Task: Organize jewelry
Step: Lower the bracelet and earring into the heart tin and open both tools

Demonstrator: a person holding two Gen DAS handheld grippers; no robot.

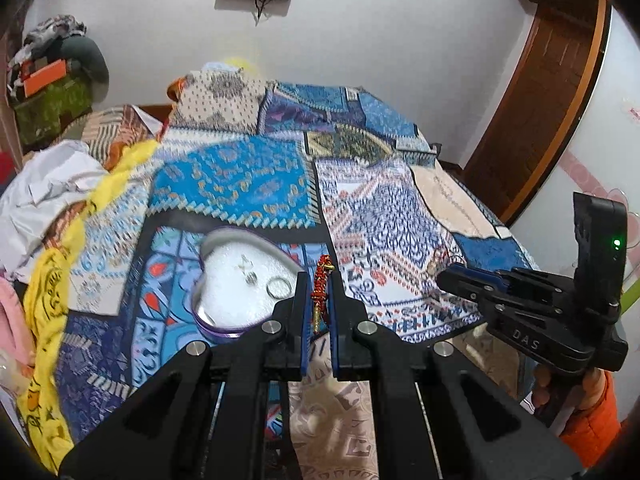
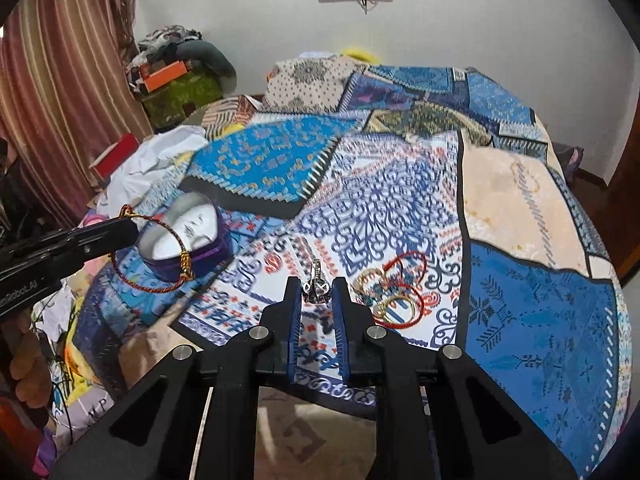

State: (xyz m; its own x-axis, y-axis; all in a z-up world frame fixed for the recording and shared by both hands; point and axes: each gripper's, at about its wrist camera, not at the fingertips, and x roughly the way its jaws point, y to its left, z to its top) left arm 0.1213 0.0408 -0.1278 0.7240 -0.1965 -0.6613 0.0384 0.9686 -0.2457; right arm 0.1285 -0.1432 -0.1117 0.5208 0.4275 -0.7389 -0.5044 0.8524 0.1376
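Observation:
My left gripper is shut on a red and gold cord bracelet, held just right of the purple heart-shaped jewelry box. The box holds a silver ring and small silver pieces on white lining. In the right wrist view the bracelet hangs as a loop from the left gripper in front of the box. My right gripper is shut on a silver ring above the bedspread. Gold rings and a red cord bracelet lie on the bedspread to its right.
The patterned blue patchwork bedspread covers the bed. White and yellow cloths are piled at the left edge. A bundle of clothes stands in the far corner by a striped curtain. A wooden door is at the right.

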